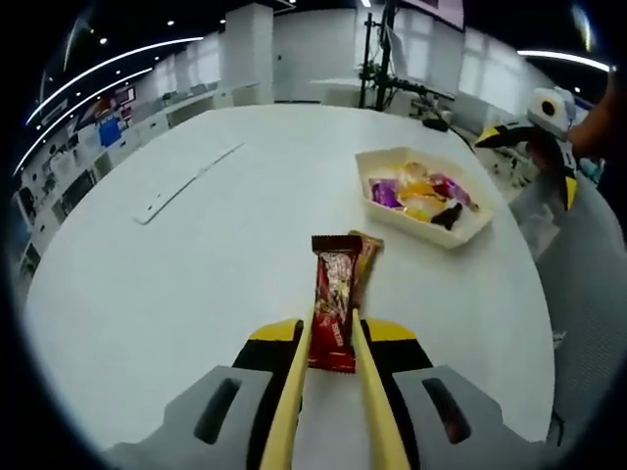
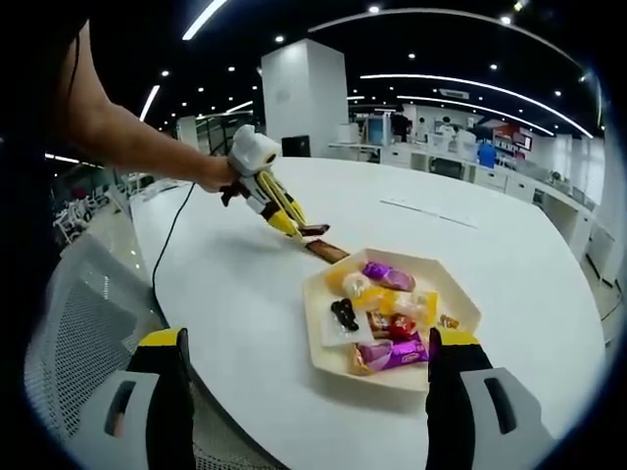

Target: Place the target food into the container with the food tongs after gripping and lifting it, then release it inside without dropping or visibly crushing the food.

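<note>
In the right gripper view, a bare forearm [image 2: 127,137] is reaching in, the left gripper [image 2: 294,227] angling down, pinching a red snack bar [image 1: 333,311] on the white table [image 1: 196,284] beside the tray [image 2: 323,323]. Right gripper [image 2: 309,392] jaws are standing spread.

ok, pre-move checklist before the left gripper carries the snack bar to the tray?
1. Left gripper jaws closed on the red snack bar: ok.
2. Bar uncrushed: ok, wrapper looks flat.
3. Bar lifted off the table: cannot tell.
4. Second brown bar free of the grip: cannot tell, it lies right alongside.
5. Room in the tray: ok, bare patch near the black piece.
6. Right gripper out of the path: ok, open, short of the tray.
</note>
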